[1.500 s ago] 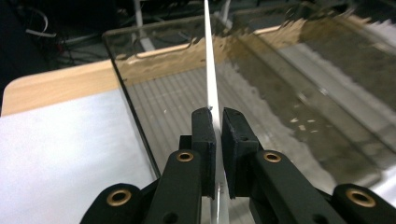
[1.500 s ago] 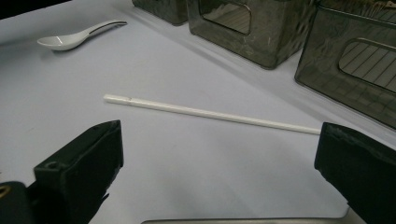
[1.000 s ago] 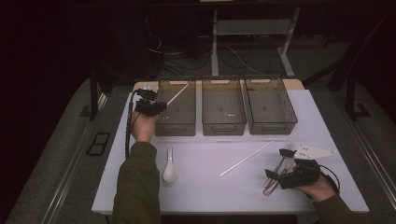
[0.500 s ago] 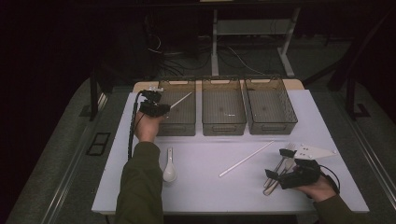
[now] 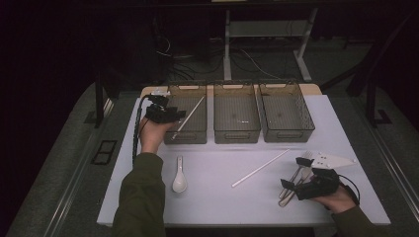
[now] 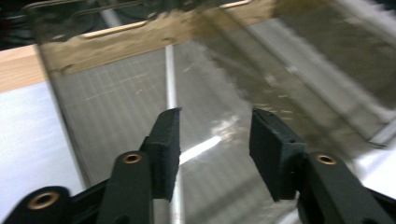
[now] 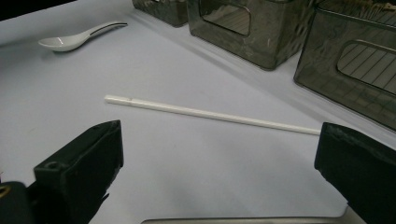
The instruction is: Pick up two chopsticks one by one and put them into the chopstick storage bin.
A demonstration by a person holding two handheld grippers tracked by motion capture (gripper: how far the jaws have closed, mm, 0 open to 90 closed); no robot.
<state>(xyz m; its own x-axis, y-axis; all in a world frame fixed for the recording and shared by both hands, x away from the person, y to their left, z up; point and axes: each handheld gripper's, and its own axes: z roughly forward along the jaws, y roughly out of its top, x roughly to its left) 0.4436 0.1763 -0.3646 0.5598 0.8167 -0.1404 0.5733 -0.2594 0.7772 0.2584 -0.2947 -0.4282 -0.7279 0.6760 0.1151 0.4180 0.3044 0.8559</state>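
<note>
My left gripper (image 5: 179, 114) (image 6: 215, 116) hovers over the left grey bin (image 5: 190, 134) (image 6: 93, 88). Its jaws have just been opening and now stand apart. A white chopstick (image 5: 191, 111) (image 6: 169, 70) lies slanted in that bin, below the jaws and free of the pads. My right gripper (image 5: 291, 185) (image 7: 219, 133) rests low at the table's right front, jaws wide open, over some metal cutlery (image 5: 295, 178) (image 7: 243, 220). A second white chopstick (image 5: 260, 168) (image 7: 210, 114) lies on the table just ahead of it, untouched.
A middle bin (image 5: 236, 134) (image 7: 243, 44) and a right bin (image 5: 287, 134) (image 7: 355, 88) stand in a row beside the left one. A white spoon (image 5: 179, 180) (image 7: 77, 39) lies at the left front of the white table (image 5: 222, 197).
The left jaws have parted and let go of the chopstick, which now rests in the left bin. The right hand has not moved.
</note>
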